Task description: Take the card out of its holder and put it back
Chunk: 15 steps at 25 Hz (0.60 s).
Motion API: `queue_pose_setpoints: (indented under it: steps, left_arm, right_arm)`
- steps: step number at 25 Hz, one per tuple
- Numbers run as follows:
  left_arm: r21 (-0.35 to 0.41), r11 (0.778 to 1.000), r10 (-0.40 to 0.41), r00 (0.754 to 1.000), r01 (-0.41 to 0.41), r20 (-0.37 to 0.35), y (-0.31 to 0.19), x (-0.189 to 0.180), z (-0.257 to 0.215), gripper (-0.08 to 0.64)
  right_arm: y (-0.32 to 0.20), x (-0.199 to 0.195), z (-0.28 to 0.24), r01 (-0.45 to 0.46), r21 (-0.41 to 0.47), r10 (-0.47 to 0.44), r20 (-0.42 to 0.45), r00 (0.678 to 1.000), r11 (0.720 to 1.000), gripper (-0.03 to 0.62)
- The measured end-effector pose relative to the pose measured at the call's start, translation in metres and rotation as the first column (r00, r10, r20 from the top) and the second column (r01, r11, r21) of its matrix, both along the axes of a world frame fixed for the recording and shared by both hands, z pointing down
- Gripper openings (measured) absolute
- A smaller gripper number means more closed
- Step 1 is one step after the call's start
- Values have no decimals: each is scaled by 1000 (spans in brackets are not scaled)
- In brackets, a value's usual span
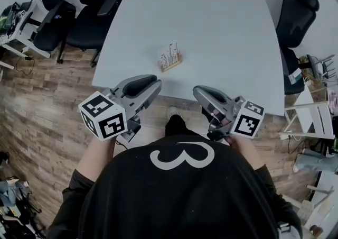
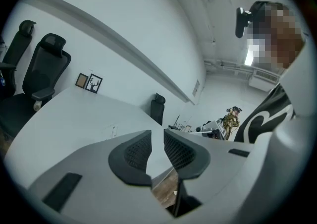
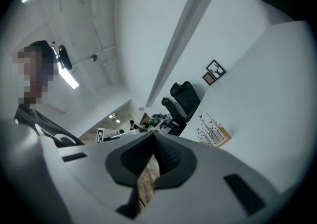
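Note:
A white card with dark line print (image 1: 170, 53) stands upright in a small wooden holder (image 1: 171, 65) near the front of the white table (image 1: 211, 16). Both grippers hang close to the person's body at the table's near edge, short of the holder. My left gripper (image 1: 153, 82) is to the holder's near left; in the left gripper view its jaws (image 2: 157, 133) stand a narrow gap apart with nothing between them. My right gripper (image 1: 198, 91) is to the near right, its jaws (image 3: 152, 136) closed tip to tip and empty. The holder (image 3: 214, 133) shows ahead in the right gripper view.
Black office chairs stand at the table's far left (image 1: 79, 10) and right (image 1: 296, 16). Wooden floor (image 1: 47, 111) lies below the near edge. White shelving with clutter (image 1: 317, 106) is at the right. Framed pictures (image 2: 89, 82) lean against the wall.

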State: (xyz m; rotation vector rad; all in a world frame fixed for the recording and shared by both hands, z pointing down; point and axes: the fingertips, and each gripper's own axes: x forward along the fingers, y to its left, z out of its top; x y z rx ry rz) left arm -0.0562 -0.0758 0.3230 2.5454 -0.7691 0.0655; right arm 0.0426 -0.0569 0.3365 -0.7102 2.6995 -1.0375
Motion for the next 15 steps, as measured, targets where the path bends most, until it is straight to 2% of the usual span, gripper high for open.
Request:
queue_pose_setpoints:
  steps: [4,7,12,15]
  left_arm:
    - [-43,998,41,998,-43,-57,22,5,-16,74]
    - [-45,997,65,994,-70,-88,48,8,-22,61]
    - [-35,997,70,995,-72,-66,68,5,-14,16]
    - [-40,996,82,994,-85,-66,75,6,-10,14]
  right_arm:
    - [10,-3,-7,3,14,-3,4,1000,1000,9]
    - [30,-4,-11,-2,31,2,6,1000,1000,9]
    - [52,-7,-18,0,53,0,-6,1000,999,9]
    - [61,-9,-21,11,73,-9,-26,1000,997,9]
